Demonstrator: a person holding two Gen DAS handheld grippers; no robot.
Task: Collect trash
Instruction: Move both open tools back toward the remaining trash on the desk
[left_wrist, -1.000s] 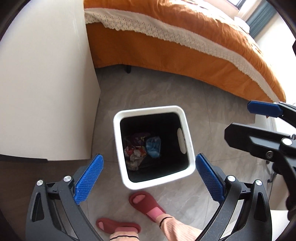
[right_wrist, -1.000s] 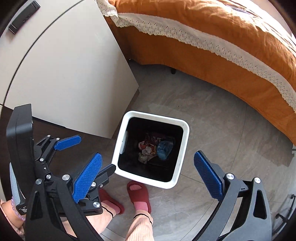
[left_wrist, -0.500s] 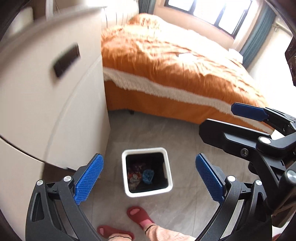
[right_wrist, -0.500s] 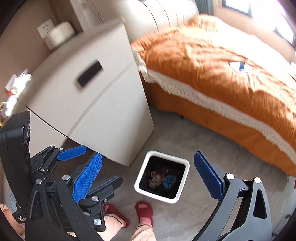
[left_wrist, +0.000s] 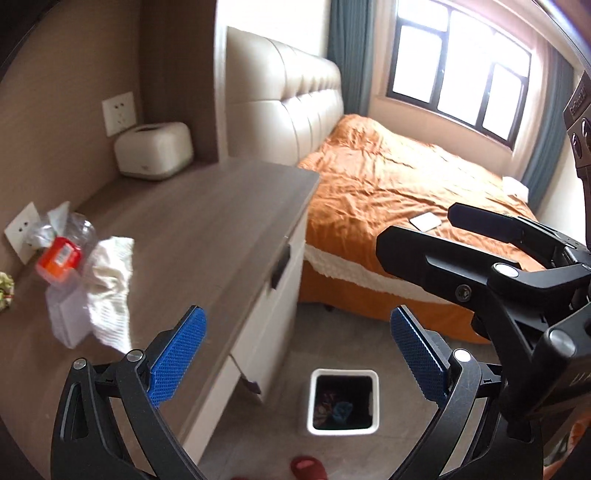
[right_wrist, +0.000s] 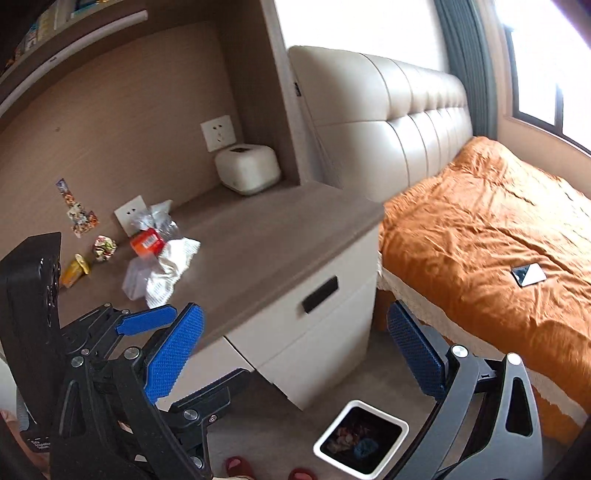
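Trash: one bottle (right_wrist: 149, 240), one tissue (right_wrist: 173, 266); one bin (left_wrist: 344, 402); both grippers (left_wrist: 295, 358) (right_wrist: 295, 354) wide open, empty

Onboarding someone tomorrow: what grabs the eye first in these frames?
The orange bed fills the right side, under the window. On the nightstand top sits a trash pile: a crumpled white tissue against an orange-labelled wrapper. Below on the floor, the white bin already holds scraps, framed by the open left tool.

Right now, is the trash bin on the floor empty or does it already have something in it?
Not empty. The white trash bin stands upright and open-topped, with crumpled wrappers and a blue piece at its bottom; it is far from full.
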